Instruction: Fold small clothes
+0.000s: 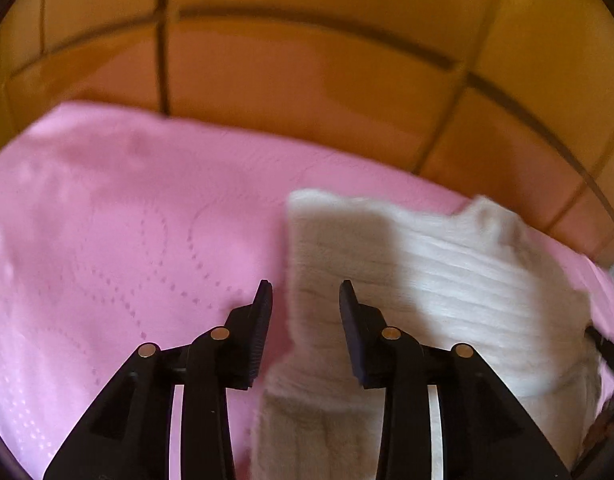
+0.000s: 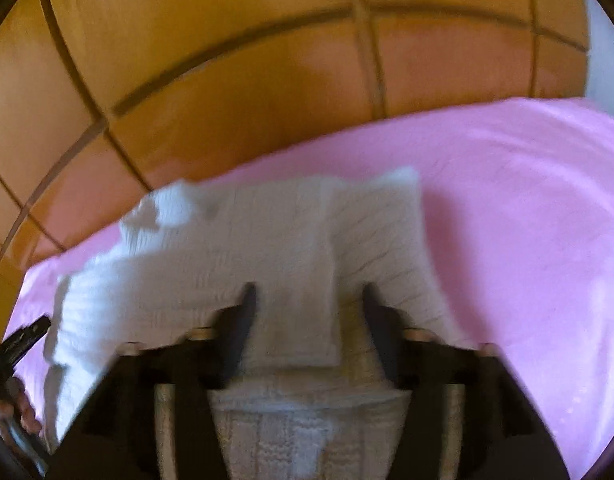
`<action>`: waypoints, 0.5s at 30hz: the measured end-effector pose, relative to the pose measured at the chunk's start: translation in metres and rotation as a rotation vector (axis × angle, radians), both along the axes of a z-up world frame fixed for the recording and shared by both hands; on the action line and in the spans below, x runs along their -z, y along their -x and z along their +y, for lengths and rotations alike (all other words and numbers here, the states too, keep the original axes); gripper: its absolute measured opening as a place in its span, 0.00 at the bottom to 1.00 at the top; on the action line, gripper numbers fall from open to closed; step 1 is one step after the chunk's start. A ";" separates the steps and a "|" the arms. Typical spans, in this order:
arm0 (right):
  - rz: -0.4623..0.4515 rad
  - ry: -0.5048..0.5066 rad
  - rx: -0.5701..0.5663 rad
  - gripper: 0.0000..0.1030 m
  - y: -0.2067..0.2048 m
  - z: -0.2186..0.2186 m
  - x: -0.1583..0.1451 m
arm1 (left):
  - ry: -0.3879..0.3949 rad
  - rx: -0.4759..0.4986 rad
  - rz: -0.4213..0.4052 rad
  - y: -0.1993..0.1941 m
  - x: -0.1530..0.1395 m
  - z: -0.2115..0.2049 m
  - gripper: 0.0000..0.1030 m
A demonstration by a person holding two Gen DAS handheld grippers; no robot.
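White knit sweater [image 1: 447, 264] on the pink bedsheet [image 1: 127, 220] near its headboard [image 1: 307, 80] edge; left gripper [image 1: 305, 288] and right gripper [image 2: 307, 292] both spread above it.

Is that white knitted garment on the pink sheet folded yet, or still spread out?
Partly folded. In the right wrist view, one flap of the white knitted garment lies doubled over its middle, its edge showing, while the rest still spreads across the pink sheet.
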State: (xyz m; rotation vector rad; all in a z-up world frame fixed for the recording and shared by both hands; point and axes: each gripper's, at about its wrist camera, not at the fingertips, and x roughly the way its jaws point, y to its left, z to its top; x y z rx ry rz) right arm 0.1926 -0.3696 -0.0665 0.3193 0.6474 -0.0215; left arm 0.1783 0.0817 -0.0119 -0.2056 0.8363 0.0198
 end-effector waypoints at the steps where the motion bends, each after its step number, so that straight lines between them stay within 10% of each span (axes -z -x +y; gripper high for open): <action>1: -0.035 0.007 -0.010 0.56 0.006 0.003 -0.008 | -0.017 0.015 -0.021 0.006 -0.004 -0.005 0.34; 3: -0.058 0.000 -0.045 0.59 0.011 0.011 -0.014 | -0.018 0.068 -0.057 0.018 -0.007 -0.013 0.47; 8: 0.037 0.098 -0.137 0.68 -0.004 0.054 0.006 | -0.107 0.101 0.043 0.012 0.029 -0.040 0.48; 15: 0.054 0.133 -0.135 0.75 -0.003 0.058 0.019 | -0.079 0.080 -0.024 0.038 -0.001 -0.038 0.50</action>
